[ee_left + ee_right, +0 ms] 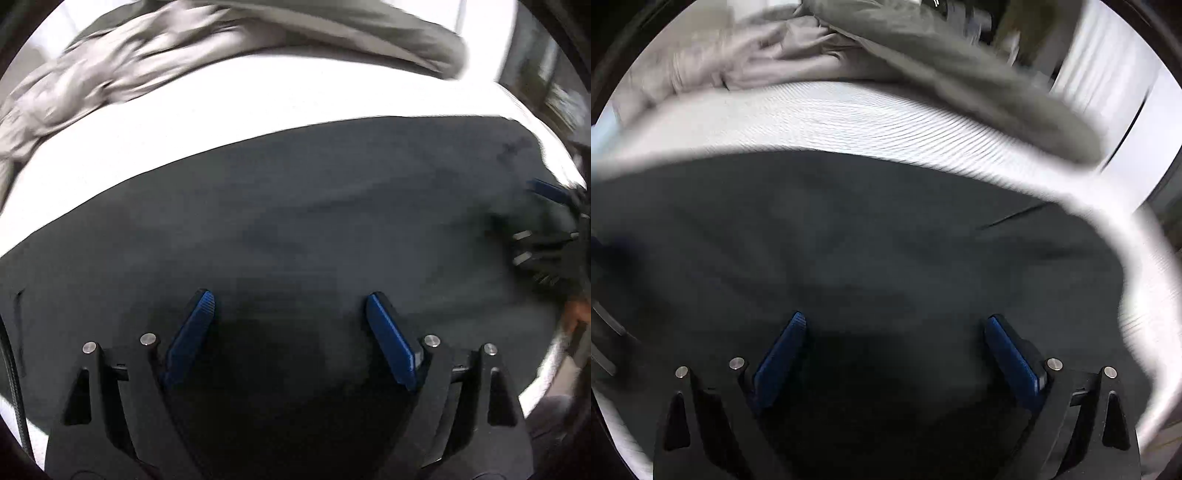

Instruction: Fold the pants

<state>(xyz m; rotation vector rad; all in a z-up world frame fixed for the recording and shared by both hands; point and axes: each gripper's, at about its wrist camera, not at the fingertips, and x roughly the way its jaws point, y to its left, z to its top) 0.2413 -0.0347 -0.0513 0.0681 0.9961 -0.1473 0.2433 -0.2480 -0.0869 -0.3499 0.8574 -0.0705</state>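
A: On the white ribbed bed cover [849, 118]: dark pants [295, 206], spread flat, filling the lower half of both views; laid out that way, by judgement, so a fold can be taken across them.

B: Above the cloth: left gripper [290, 306], blue pads [192, 332] spread wide, nothing between them but dark fabric beneath; released, gripping nothing.

A: Same for the right gripper [894, 332]; blue pads [1012, 354] well apart, no cloth pinched; released. Both tilted down at the pants, side by side, probably ready to take an edge each; contact with the fabric not clear from either view.

B: Beyond the pants, across a strip of bare cover: grey-beige bedding [775, 59], rumpled, apart from the pants; likely pushed back to leave room for folding.

A: Entered as doubtful: which end of the pants lies where; no waistband or hem plainly seen; only a thin dark seam or slit [1015, 216] toward the right of the right wrist view.

B: Also doubtful: near edge of the pants, hidden under both gripper bodies; left and right ends cut off by the lens rim.

A: Right gripper in the left wrist view: only a smeared dark shape with a blue pad at the far right edge.

B: Everything blurred; fold count so far impossible to judge; background beyond the bed unreadable.
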